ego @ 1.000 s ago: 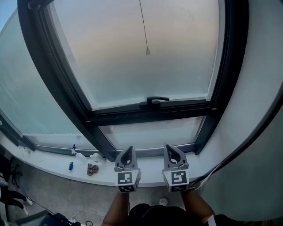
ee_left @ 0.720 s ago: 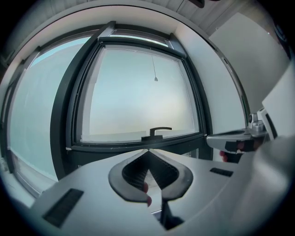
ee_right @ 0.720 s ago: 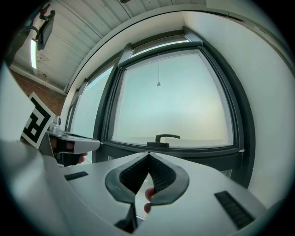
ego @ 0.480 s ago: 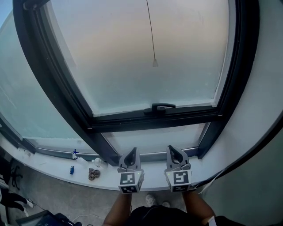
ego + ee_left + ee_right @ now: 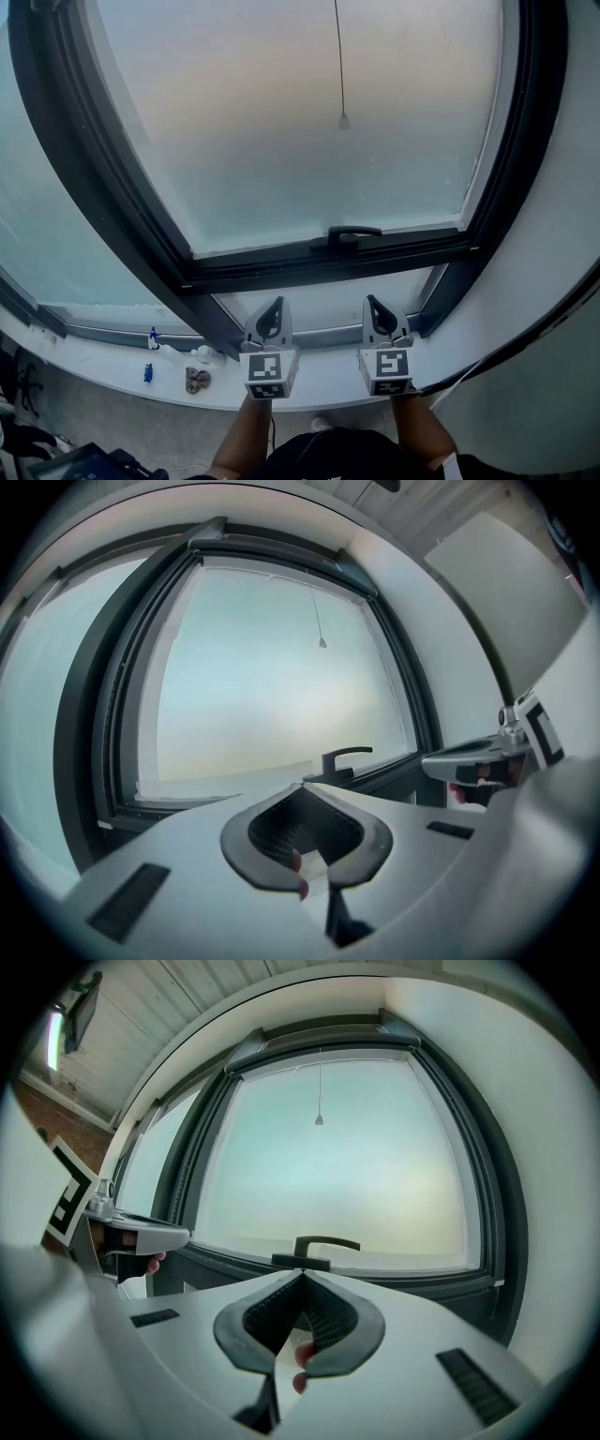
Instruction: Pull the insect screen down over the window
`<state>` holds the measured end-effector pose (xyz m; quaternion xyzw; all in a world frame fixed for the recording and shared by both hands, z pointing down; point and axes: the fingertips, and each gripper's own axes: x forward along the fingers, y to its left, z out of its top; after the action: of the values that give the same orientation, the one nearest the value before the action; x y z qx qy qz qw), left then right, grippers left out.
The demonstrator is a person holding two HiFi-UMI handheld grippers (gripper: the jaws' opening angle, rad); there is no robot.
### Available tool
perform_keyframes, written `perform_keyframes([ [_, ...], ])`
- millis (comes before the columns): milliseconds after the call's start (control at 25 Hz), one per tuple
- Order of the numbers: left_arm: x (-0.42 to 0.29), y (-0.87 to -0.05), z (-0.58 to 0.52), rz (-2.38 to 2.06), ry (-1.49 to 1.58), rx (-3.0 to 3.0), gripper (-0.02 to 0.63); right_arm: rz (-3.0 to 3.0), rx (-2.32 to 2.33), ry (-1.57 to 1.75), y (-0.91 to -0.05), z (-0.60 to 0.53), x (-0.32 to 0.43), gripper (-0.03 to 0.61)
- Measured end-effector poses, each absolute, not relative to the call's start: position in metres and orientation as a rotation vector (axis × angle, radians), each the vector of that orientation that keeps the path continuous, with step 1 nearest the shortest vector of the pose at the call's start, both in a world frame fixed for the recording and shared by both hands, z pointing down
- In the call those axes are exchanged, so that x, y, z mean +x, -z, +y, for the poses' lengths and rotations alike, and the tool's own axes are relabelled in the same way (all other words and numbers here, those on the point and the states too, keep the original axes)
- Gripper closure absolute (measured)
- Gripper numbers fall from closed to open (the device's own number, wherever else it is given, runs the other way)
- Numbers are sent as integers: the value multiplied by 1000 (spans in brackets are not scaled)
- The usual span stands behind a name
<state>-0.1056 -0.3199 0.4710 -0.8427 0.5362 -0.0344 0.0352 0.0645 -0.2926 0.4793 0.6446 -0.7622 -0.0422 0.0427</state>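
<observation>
Dark grey framing surrounds the frosted window [image 5: 281, 141], and the handle [image 5: 343, 234] on its lower rail is the marker for everything else. Well above the handle hangs a thin pull cord [image 5: 343, 120] ending in a small weight. The insect screen itself is not in view; judging by the cord, it is probably rolled up above the glass, so nothing covers the pane yet. Below the handle, over the white sill [image 5: 319, 375], the left tool [image 5: 277, 305] and the right tool [image 5: 374, 301] sit side by side, pointing level at the window. Each has its jaws pressed together with nothing between them. The step in hand looks like the approach, before any grasp. Next, one tool would need to rise well above the handle, part its jaws around the weighted cord end, clamp on it and draw straight down.
</observation>
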Motion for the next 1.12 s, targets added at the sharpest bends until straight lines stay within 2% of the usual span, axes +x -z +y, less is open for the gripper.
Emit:
perform_keyframes([
  [560, -82, -435, -349, 1545, -35, -2625, 612, -2319, 1978, 272, -434, -328, 66, 575],
  [800, -92, -413, -366, 1552, -179, -2650, 612, -2345, 1971, 367, -414, -337, 73, 575],
  [1120, -74, -383, -374, 1474, -156, -2560, 612, -2376, 1960, 475, -390, -356, 76, 575],
])
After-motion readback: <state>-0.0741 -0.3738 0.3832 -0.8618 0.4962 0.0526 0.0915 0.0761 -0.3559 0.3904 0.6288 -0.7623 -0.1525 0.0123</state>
